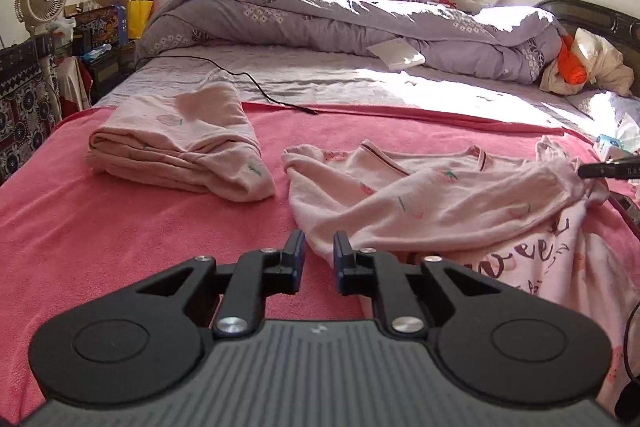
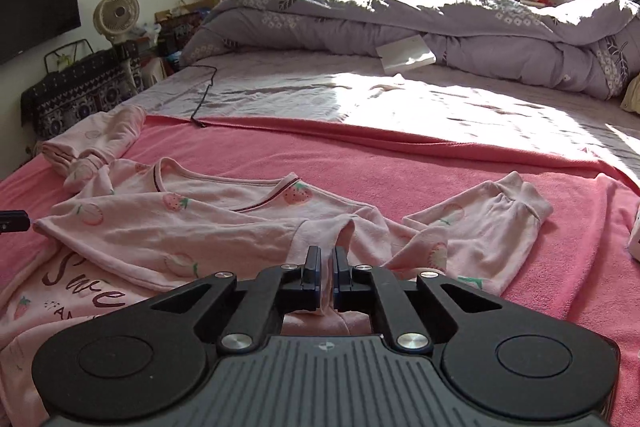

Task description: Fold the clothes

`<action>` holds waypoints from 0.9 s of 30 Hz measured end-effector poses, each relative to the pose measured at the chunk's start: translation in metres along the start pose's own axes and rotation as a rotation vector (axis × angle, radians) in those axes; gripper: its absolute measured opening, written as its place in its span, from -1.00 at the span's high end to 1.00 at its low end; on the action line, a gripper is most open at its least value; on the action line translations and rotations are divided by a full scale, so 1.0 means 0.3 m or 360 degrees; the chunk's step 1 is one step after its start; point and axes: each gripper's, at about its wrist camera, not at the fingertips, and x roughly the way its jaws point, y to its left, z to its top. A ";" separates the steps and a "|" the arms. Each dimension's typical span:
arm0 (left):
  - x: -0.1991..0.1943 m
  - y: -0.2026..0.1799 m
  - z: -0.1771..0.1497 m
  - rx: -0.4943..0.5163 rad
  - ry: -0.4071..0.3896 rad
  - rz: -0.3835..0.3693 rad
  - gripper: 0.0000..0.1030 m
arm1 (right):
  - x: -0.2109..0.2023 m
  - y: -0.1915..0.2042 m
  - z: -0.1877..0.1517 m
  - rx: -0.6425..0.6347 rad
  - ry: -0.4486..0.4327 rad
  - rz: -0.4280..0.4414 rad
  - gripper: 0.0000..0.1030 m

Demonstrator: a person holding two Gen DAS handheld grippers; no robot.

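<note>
Across the pink blanket (image 2: 400, 163), the pajama top (image 2: 192, 227) lies crosswise, collar away.

pink blanket (image 1: 120, 227): cloth, matt, rough like a towel
pyjama top (image 2: 208, 223): soft cloth, matt, strawberry print
folded garment (image 1: 176, 143): same soft pink cloth
quilt (image 1: 320, 15): smooth cloth, flower print
left gripper (image 1: 319, 259): black plastic, matt; shiny metal pins
right gripper (image 2: 327, 275): black plastic, grey ribbed base
cable (image 1: 256, 83): thin, black, smooth
</note>
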 end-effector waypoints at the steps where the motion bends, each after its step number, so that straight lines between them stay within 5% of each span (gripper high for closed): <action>1: -0.025 0.002 0.010 -0.0026 -0.0058 0.0013 0.64 | 0.015 0.001 0.005 0.0018 0.0009 0.0026 0.62; 3: -0.066 0.002 0.028 -0.0065 -0.0144 0.0014 0.52 | 0.045 0.014 0.012 0.0036 0.0018 0.0042 0.45; 7: -0.006 -0.122 0.019 0.0156 -0.0019 -0.0155 0.00 | 0.130 0.045 -0.003 0.0048 0.0113 -0.0006 0.34; 10: 0.124 -0.260 -0.041 0.0410 0.0163 -0.0163 -0.05 | 0.132 0.066 -0.026 0.0051 0.0097 -0.0058 0.74; 13: 0.200 -0.322 -0.095 0.0603 0.0144 -0.0001 -0.12 | 0.055 0.070 -0.011 0.0047 -0.0020 -0.0081 0.77; 16: 0.196 -0.257 -0.072 0.0531 0.0105 0.0256 -0.10 | -0.029 0.058 0.006 0.0017 -0.0101 -0.0084 0.77; 19: 0.180 -0.140 -0.092 0.0464 0.0188 0.0290 0.39 | -0.065 0.047 -0.007 0.0004 -0.0099 -0.0035 0.78; 21: 0.135 -0.092 -0.113 0.0422 0.0159 0.0231 0.40 | -0.031 0.056 -0.037 -0.0023 -0.0015 -0.0018 0.77; 22: 0.119 -0.088 -0.121 0.0438 0.0166 0.0269 0.32 | 0.005 0.068 -0.063 -0.0062 0.0049 -0.0042 0.77; 23: 0.103 -0.084 -0.129 0.0457 0.0169 0.0310 -0.04 | 0.040 0.076 -0.089 -0.0100 0.0111 -0.0069 0.75; 24: 0.088 -0.079 -0.138 0.0493 0.0153 0.0366 -0.16 | 0.063 0.081 -0.109 -0.0134 0.0144 -0.0080 0.74; 27: 0.040 -0.048 -0.144 0.0469 0.0132 0.0372 -0.22 | 0.032 0.090 -0.114 -0.0235 0.0140 -0.0102 0.62</action>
